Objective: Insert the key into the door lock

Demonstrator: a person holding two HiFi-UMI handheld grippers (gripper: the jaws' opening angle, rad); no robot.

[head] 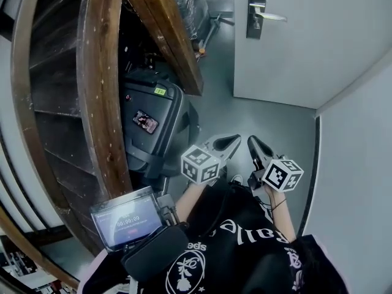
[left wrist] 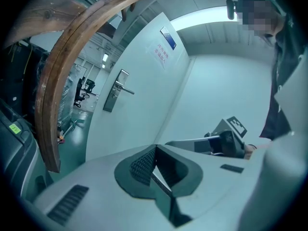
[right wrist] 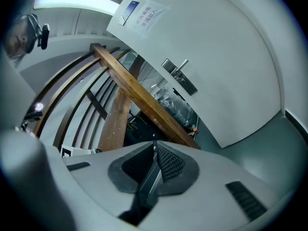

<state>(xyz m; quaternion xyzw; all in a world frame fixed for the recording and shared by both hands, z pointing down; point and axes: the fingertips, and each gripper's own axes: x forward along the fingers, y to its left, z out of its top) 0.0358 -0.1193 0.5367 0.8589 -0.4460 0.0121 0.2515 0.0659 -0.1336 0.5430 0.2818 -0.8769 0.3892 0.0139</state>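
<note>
Your left gripper (head: pixel 233 141) and right gripper (head: pixel 252 141) are side by side near your chest, both with jaws pressed together and empty. The door lock (head: pixel 256 22) is far ahead on the white door (head: pixel 318 48), right of the wooden stairs (head: pixel 98 90).

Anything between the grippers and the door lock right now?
Nothing visible. The left gripper and right gripper, jaws together, point across open floor toward the door lock. The wooden beam and black case stand off to the left. No key shows in either.
</note>
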